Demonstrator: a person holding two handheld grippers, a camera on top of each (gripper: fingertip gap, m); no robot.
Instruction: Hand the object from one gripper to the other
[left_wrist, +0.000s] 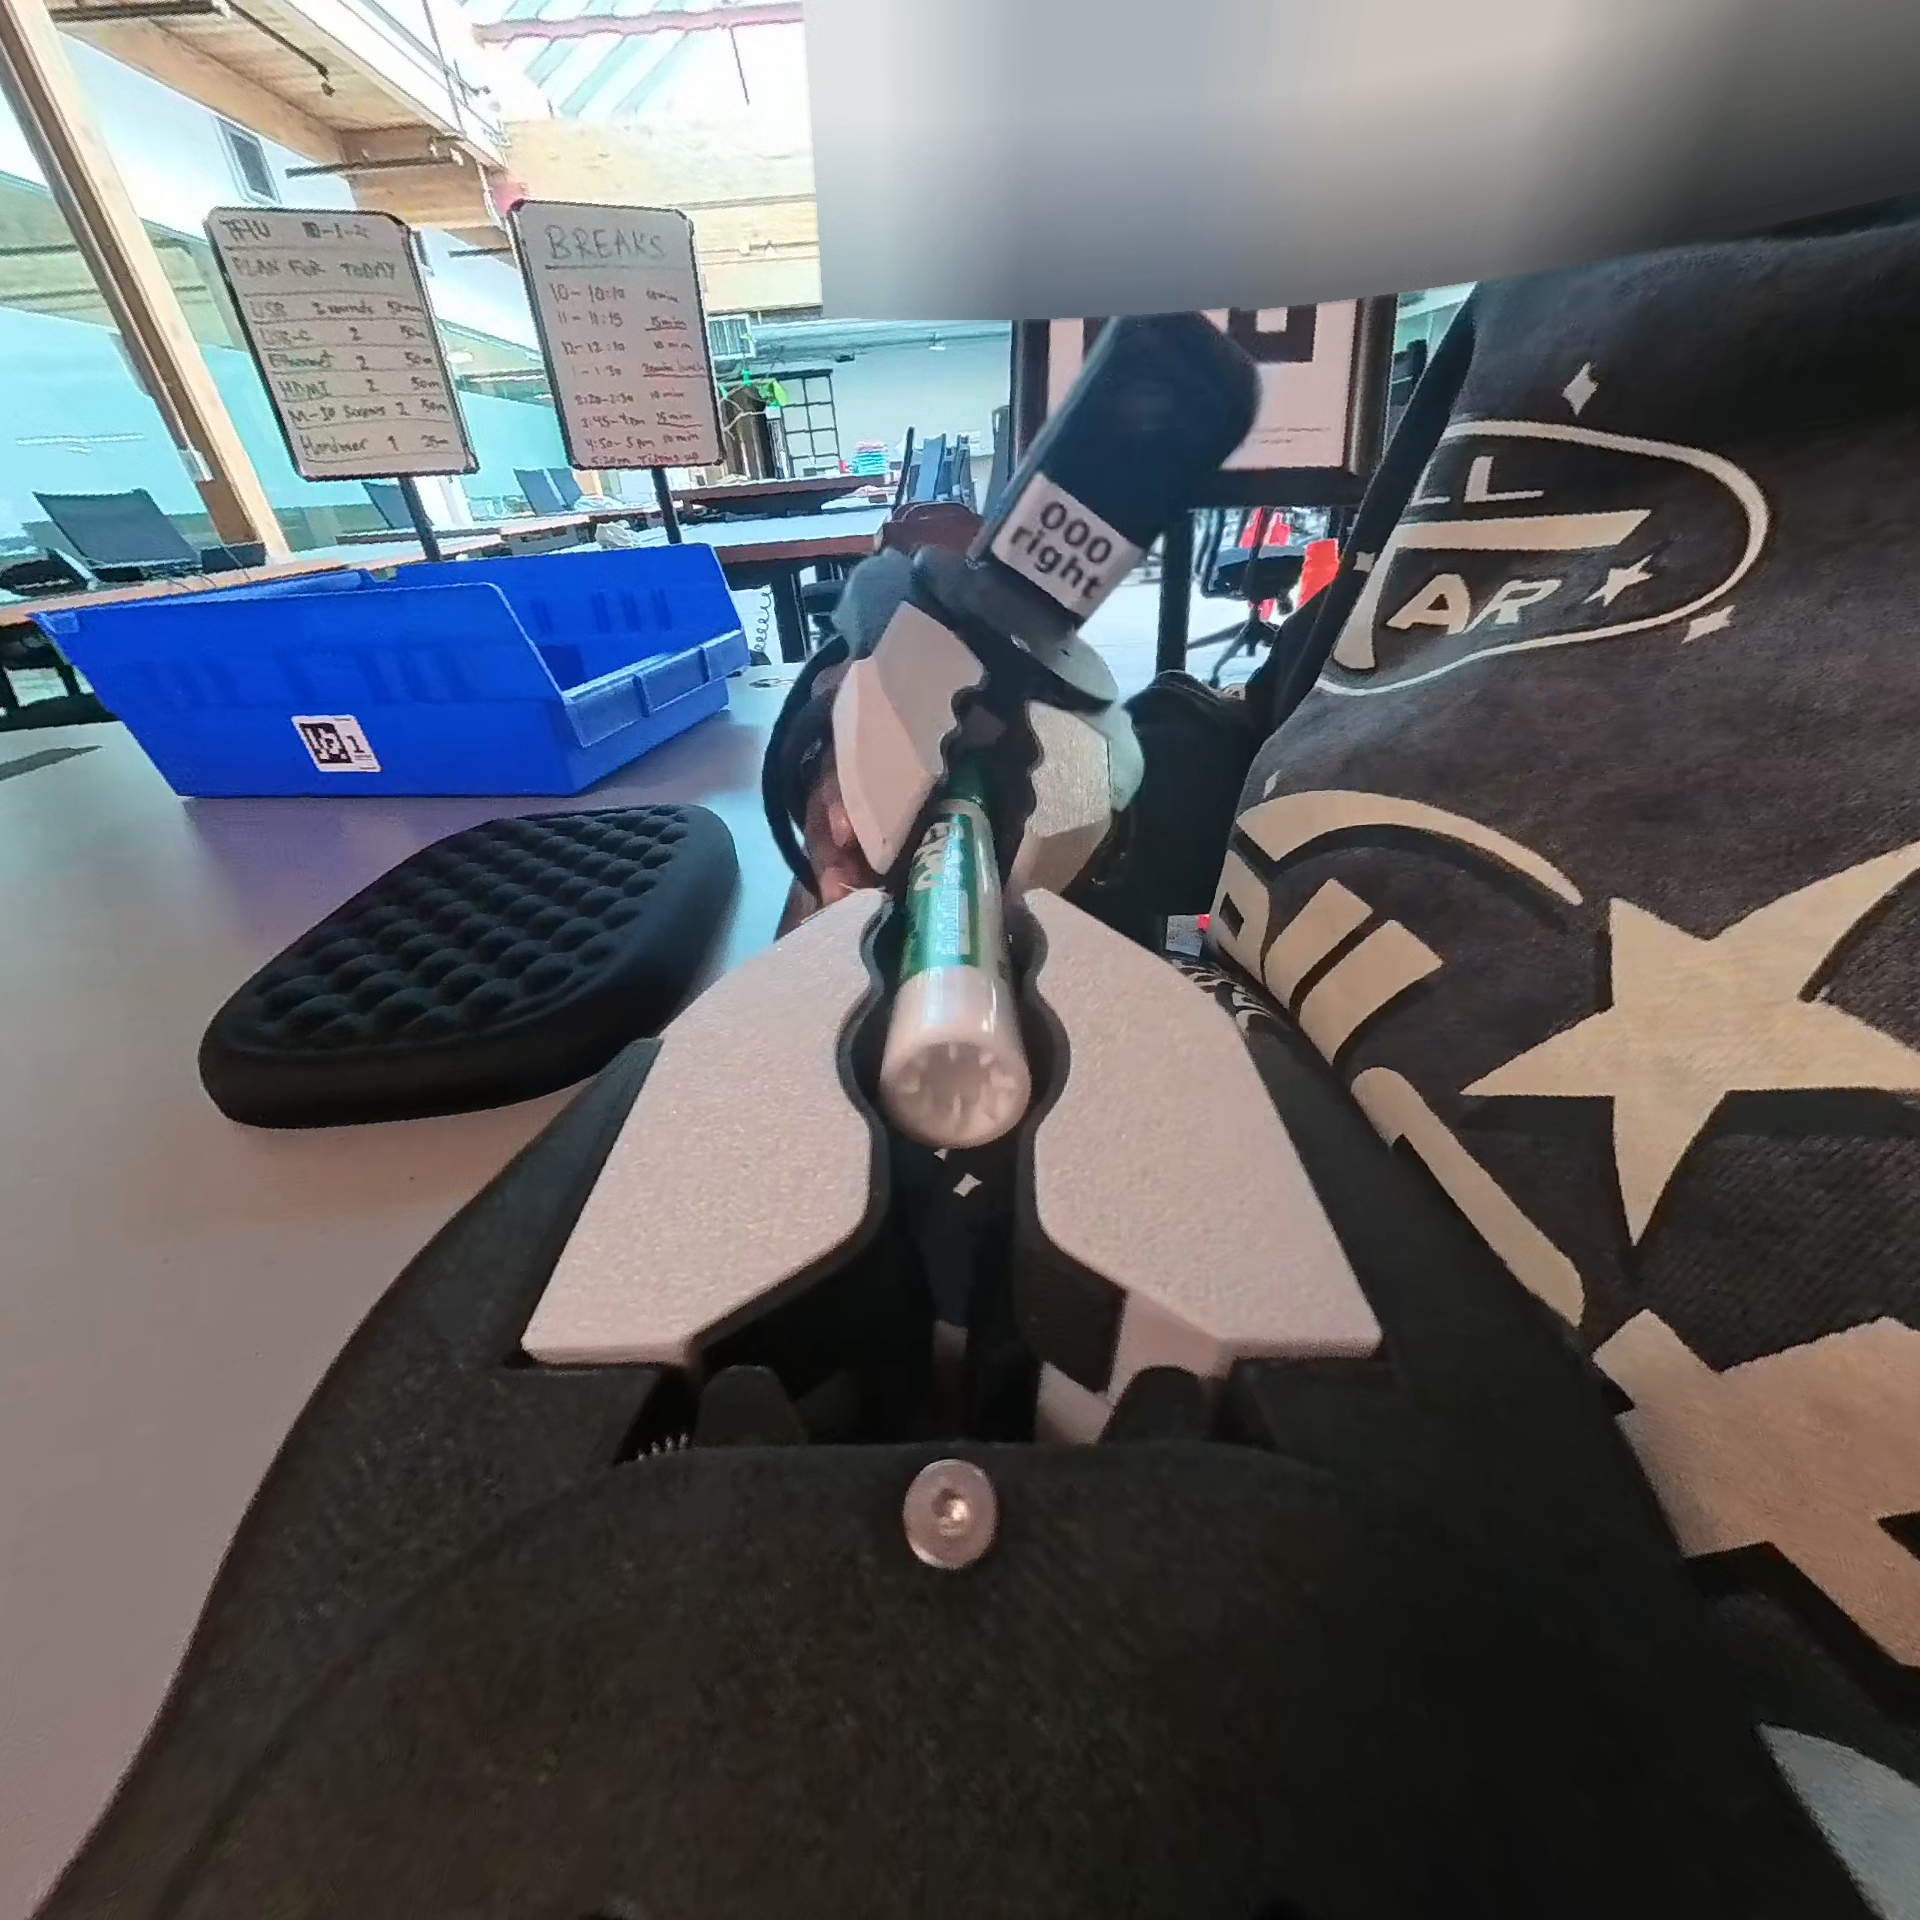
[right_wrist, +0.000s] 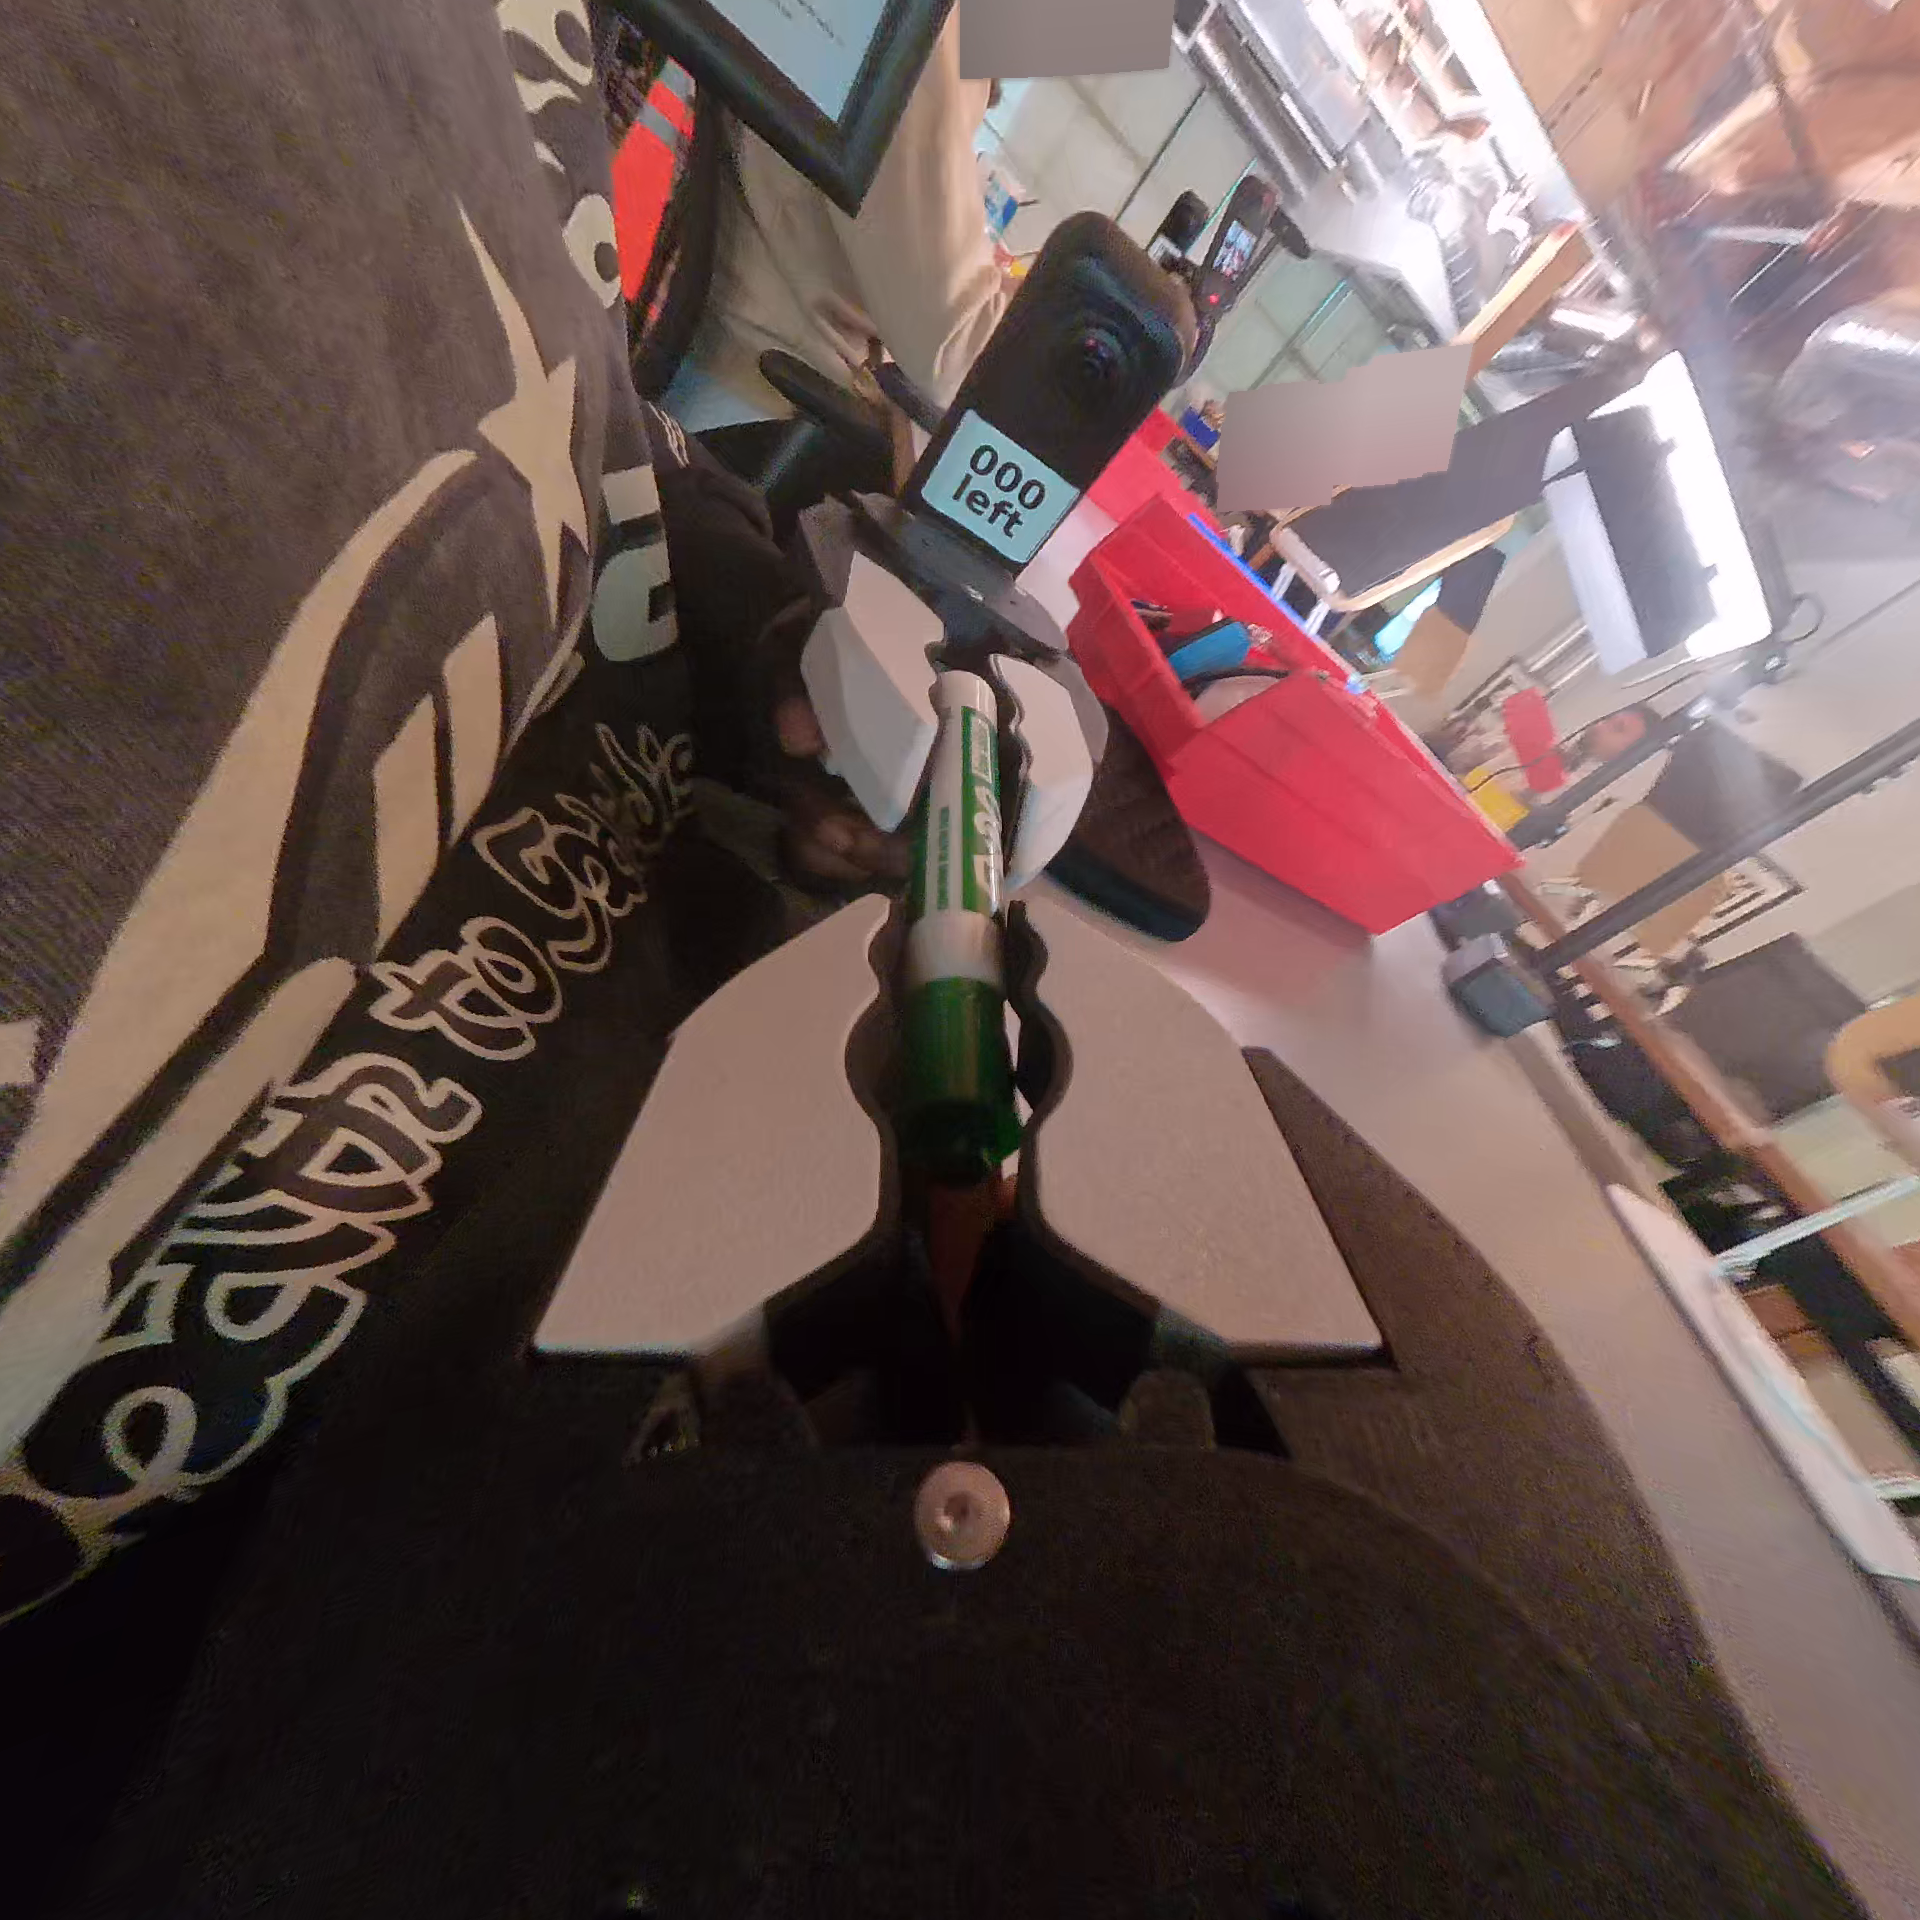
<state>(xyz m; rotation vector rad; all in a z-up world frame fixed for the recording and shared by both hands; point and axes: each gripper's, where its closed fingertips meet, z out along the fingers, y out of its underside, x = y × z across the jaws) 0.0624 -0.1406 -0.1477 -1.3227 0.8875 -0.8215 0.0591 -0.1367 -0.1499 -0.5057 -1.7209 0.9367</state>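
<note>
Fingers (left_wrist: 727, 1122) of your left gripper (left_wrist: 951, 935) and right gripper (right_wrist: 951, 935) both pinch the smooth cylindrical green marker (left_wrist: 948, 914), near the ribbed blue bin (left_wrist: 416, 675).

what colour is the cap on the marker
Dark green, on the marker cap, seen best in the right wrist view.

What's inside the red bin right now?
In the red bin, the right wrist view shows a blue item and something white beside it. The near wall covers everything deeper, so the rest cannot be seen.
</note>
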